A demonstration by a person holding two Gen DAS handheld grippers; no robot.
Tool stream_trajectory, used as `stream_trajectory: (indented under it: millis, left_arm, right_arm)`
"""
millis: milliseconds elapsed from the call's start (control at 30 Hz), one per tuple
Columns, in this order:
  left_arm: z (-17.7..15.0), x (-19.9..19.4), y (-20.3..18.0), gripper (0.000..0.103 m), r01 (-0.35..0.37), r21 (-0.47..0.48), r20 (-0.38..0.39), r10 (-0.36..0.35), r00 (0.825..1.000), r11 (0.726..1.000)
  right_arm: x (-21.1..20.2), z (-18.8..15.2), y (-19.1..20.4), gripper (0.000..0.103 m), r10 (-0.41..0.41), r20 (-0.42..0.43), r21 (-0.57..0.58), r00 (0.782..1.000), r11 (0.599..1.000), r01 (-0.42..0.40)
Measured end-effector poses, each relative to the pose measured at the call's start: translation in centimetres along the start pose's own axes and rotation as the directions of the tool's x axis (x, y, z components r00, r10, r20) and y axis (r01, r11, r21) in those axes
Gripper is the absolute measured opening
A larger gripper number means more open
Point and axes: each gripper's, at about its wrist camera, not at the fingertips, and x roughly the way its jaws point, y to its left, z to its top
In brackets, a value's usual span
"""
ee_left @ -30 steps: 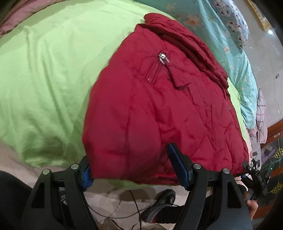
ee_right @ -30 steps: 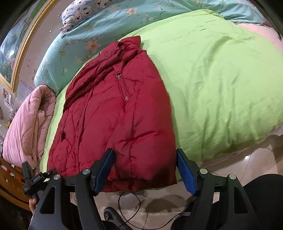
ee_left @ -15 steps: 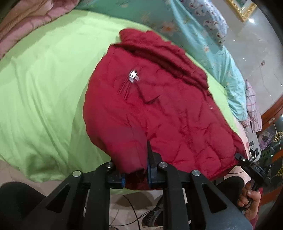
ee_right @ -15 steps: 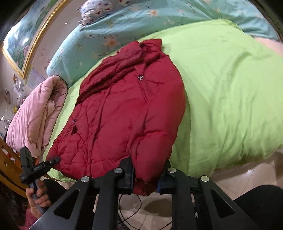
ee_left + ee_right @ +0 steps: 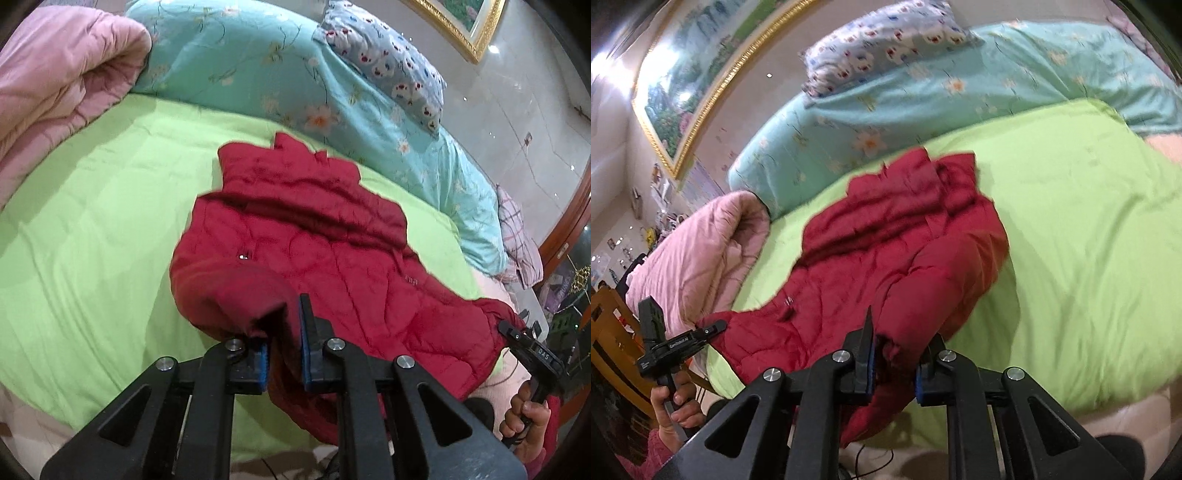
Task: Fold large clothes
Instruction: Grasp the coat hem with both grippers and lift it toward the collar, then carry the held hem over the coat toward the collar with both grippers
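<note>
— Look at the left hand-held gripper: its blue pads have just closed on the hem of the red jacket, pinching a thick bunch of quilted fabric at one lower corner.

— And the right hand-held gripper?

— Same story. Its jaws have just been closing too, and there is a wad of hem clamped between them at the other lower corner. Both are squeezed nearly together, with only padding keeping them apart.

— Where's the jacket itself?

— Most of it lies on the green sheet of the bed, collar end pointing toward the turquoise floral quilt. The near edge is raised off the mattress in the two grips, and some cloth droops below them over the bedside.

— So how far along would you say the folding is?

— Early to middle, I'd guess. The body looks narrowed already, with a sleeve or side panel laid across the upper part, though I can't tell exactly. The hem-to-collar fold isn't done; the bottom would have to be carried over and laid down.

— Anything in the way?

— The pink blanket is off to one side, clear of the jacket.
</note>
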Motion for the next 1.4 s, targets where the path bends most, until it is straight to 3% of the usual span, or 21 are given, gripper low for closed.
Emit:
stream_trajectory:
  millis: [600, 1100, 1400]
  left_arm:
    - [10.9, 3.3, -1.8, 0.01, -0.03, 0.034, 0.118, 0.025, 0.993, 0.999]
    - [17.7, 9.8, -1.8, 0.01, -0.093, 0.034, 0.097, 0.089, 0.991, 0.995]
    - [22.3, 17.0, -1.2, 0.01, -0.138, 0.007, 0.059, 0.137, 0.989, 0.99]
  right_arm:
    - [5.1, 11.4, 1.2, 0.012, 0.034, 0.118, -0.035, 0.992, 0.999, -0.03]
    - [12.3, 18.3, -0.6, 0.012, 0.012, 0.116, 0.003, 0.993, 1.0, -0.012]
    - [19.6, 22.7, -2.9, 0.012, -0.049, 0.083, 0.036, 0.995, 0.998, 0.046]
